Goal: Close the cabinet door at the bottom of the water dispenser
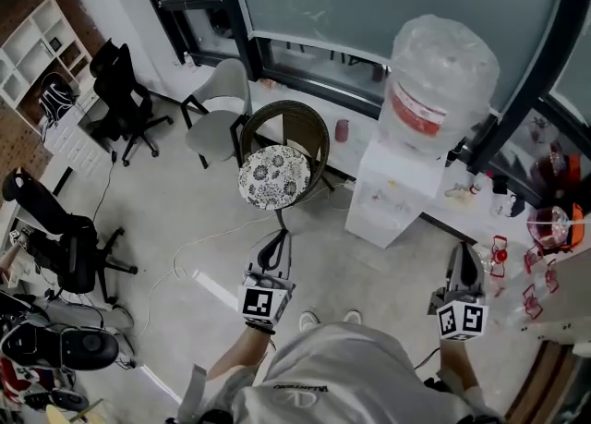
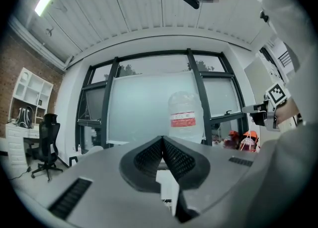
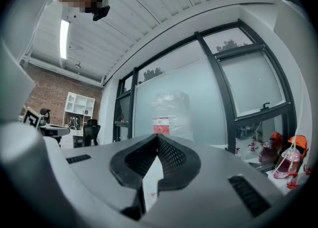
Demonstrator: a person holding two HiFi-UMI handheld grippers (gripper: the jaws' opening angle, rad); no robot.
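The white water dispenser (image 1: 395, 189) stands at the floor's far edge against the window wall, topped by its wrapped jug (image 1: 437, 69). Its bottom cabinet door (image 1: 380, 224) faces the person, too foreshortened to tell whether it sits flush. The left gripper (image 1: 279, 239) has its jaws pressed together on nothing and is held level, left of the dispenser and apart from it, near a wicker chair (image 1: 277, 173). The right gripper (image 1: 460, 251) is likewise closed and empty, just right of the dispenser's base, not touching it.
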